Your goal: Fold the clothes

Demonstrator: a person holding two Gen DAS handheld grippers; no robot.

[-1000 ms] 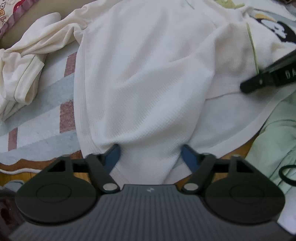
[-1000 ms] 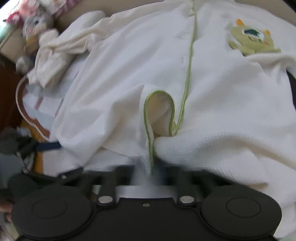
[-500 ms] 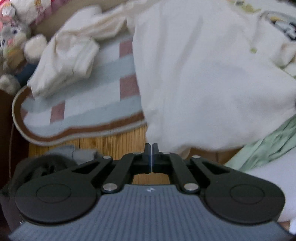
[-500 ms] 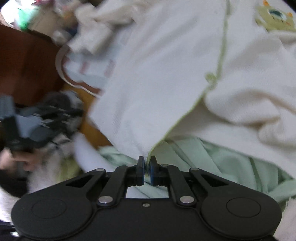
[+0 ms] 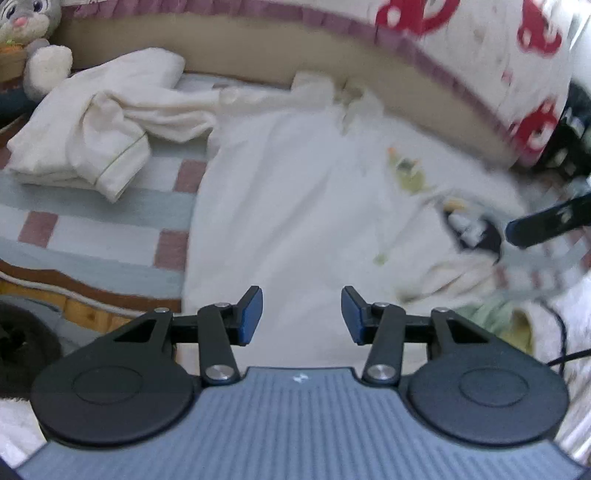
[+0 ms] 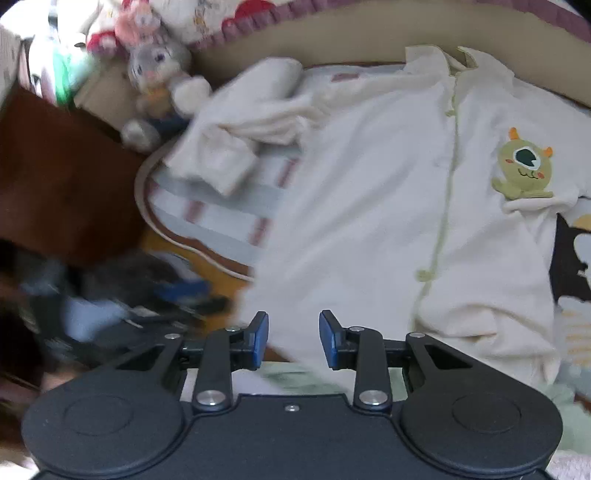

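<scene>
Left wrist view has the left gripper (image 5: 301, 314) spread wide with nothing in it, over the shirt (image 5: 295, 206) lying flat on the mat (image 5: 92, 225). Right gripper (image 6: 293, 339) also gapes, near the shirt's hem at the mat's near edge.

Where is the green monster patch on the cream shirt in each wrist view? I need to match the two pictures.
Left wrist: the green monster patch is right of centre, upper middle, blurred, on the cream shirt.
Right wrist: the patch is sharp, far right, upper middle, right of the shirt's green-trimmed button placket.
Shared landmark: the grey plush rabbit, top left corner in the left view, upper left in the right view.
</scene>
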